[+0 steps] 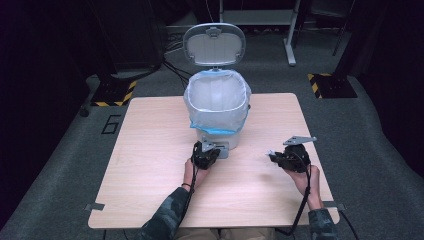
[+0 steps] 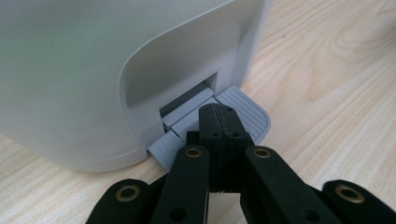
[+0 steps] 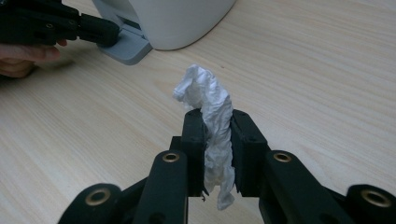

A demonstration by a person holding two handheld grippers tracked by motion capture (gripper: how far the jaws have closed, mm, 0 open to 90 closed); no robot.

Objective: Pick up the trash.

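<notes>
A: Where is the pedal bin (image 1: 216, 107) standing?

B: On the wooden bench (image 1: 150, 165), toward twelve o'clock from the person, a little left of the middle. Its lid (image 1: 214, 44) stands upright and open, and a pale liner bag (image 1: 217, 95) with a blue edge is folded over the rim.

A: And the left tongs (image 1: 206, 154)?

B: At the bin's foot, on its six o'clock side. In the left gripper view the tongs (image 2: 218, 122) have their jaws pressed together with nothing between them, and their tips rest on the grey ribbed pedal (image 2: 243, 114) that juts from the slot at the bin's base.

A: What about the right tongs (image 1: 274, 156)?

B: Well apart from the bin, at about four o'clock from it, above the bench. In the right gripper view the tongs (image 3: 217, 126) are clamped on a crumpled white tissue (image 3: 210, 107). The wad sticks up past the jaw tips and a tail of it hangs down between the jaws.

A: Can the right gripper view see the other hand?

B: Yes, at its ten o'clock corner: the left tongs (image 3: 105, 31) on the pedal (image 3: 127, 47), with fingers (image 3: 28, 56) behind them.
</notes>
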